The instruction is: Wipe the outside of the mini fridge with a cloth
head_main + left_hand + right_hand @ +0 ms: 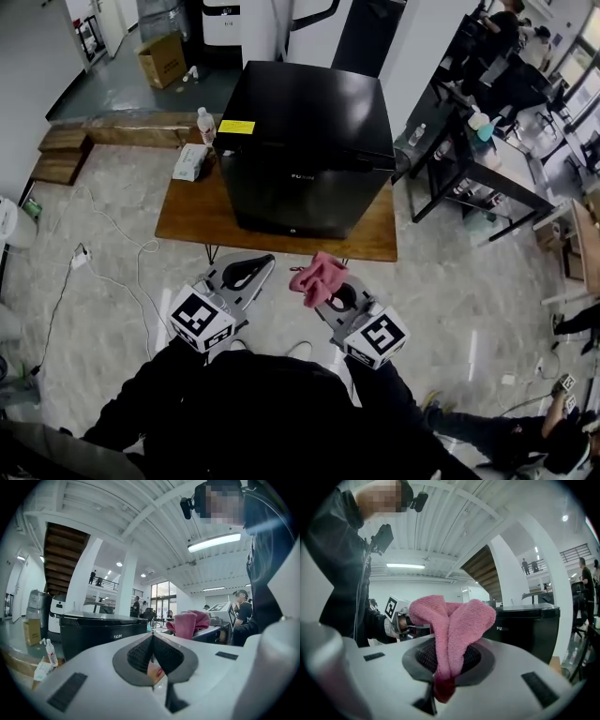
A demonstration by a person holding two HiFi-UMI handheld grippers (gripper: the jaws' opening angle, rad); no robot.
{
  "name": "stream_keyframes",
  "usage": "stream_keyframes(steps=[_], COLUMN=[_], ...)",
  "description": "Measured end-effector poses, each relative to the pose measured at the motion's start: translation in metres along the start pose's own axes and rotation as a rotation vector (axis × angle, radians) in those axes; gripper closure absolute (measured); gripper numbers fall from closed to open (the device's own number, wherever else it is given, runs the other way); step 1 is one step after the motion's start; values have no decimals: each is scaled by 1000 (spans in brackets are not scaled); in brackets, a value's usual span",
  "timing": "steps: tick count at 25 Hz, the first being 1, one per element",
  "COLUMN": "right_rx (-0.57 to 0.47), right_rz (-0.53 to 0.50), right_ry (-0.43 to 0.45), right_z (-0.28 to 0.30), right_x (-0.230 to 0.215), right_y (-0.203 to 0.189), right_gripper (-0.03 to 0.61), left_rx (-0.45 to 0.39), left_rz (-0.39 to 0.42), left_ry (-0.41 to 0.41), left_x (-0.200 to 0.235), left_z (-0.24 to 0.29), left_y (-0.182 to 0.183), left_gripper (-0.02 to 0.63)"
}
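Right gripper (pixel 449 663) clamped on pink cloth (pixel 452 620), left gripper (pixel 152 651) closed and empty, both short of mini fridge (pixel 305 141) on wooden table (pixel 187 214).

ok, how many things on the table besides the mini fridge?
2, both at the table's left end in the head view, beside the mini fridge: a water bottle and, nearer the person, a white wipes pack. The fridge may hide more behind it.
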State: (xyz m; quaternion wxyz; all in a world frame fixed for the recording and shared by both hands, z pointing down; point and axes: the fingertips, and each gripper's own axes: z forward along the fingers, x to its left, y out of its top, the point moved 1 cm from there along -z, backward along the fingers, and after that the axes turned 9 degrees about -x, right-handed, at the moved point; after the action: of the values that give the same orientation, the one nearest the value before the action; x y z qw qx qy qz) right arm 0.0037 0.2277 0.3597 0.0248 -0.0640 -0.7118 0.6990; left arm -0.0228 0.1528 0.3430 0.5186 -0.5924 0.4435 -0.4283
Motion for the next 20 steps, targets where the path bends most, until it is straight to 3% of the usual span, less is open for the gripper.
stream_keyframes(steps=[11,16,20], right_rx=[55,123,207], right_rz=[-157,-212,-298], right_ry=[153,155,178], right_z=[-8,38,104], right_x=[-77,-118,-157], right_y=[77,117,153], right_gripper=[522,522,522], left_rx=[-42,-83,-127], left_rz=[121,165,206], left_ry=[125,157,164], left_x=[10,60,124], left_z=[70,86,86], left_y=[66,108,144], left_gripper=[607,607,607])
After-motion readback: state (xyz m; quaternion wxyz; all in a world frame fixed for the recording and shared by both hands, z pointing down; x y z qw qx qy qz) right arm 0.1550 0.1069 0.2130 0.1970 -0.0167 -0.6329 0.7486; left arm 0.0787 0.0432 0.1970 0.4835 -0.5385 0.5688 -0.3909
